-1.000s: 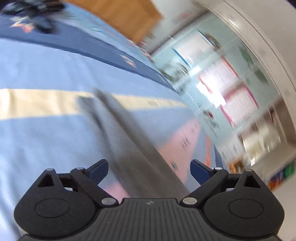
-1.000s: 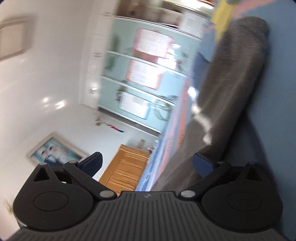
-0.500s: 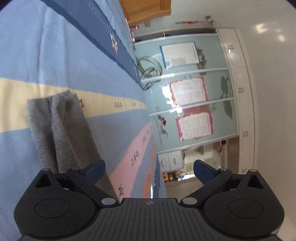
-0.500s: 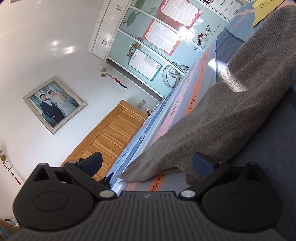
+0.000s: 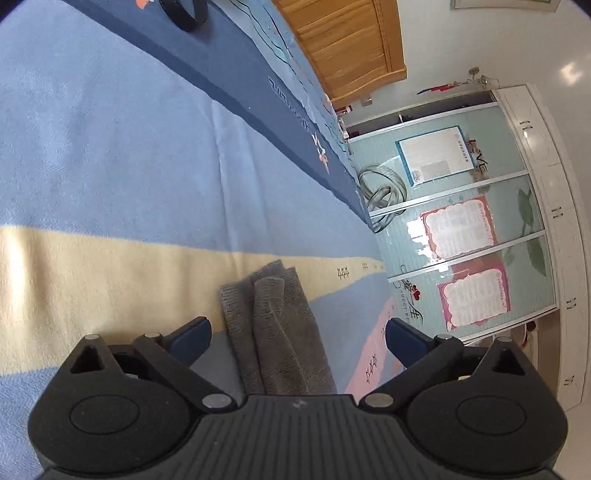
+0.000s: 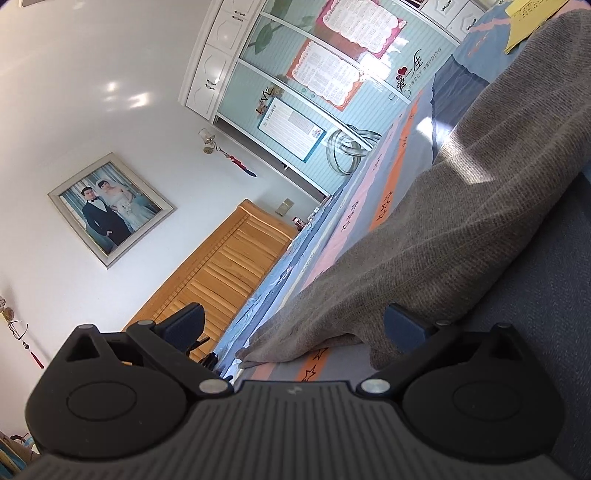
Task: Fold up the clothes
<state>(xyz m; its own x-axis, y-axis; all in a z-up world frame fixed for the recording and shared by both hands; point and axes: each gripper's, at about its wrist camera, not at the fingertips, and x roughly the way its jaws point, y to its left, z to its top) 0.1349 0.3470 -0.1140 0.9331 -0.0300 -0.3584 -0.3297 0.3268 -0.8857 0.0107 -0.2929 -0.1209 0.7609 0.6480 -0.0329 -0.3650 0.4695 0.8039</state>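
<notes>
A grey knitted garment (image 5: 280,332) lies on the striped bedspread (image 5: 110,166); in the left wrist view its narrow folded end stretches away from between my fingers. My left gripper (image 5: 297,334) is open just above that end, holding nothing. In the right wrist view the same grey garment (image 6: 461,221) spreads wide across the bed, part in sunlight. My right gripper (image 6: 293,321) is open with the cloth's near edge lying between and beyond its fingers, the right fingertip (image 6: 404,319) right against the fabric. Nothing is clamped.
The bedspread (image 6: 354,221) has blue, cream, pink and orange stripes with stars. A wooden headboard (image 6: 214,273) stands at the bed's end, a framed photo (image 6: 110,208) hangs on the wall, and a glass-fronted wardrobe (image 5: 461,240) faces the bed. A black looped object (image 5: 181,14) lies at the far top.
Both views were swinging and blurred a second ago and are steady now. The grey cloth's end has shifted from left of the left gripper to between its fingers. Both grippers stayed open.
</notes>
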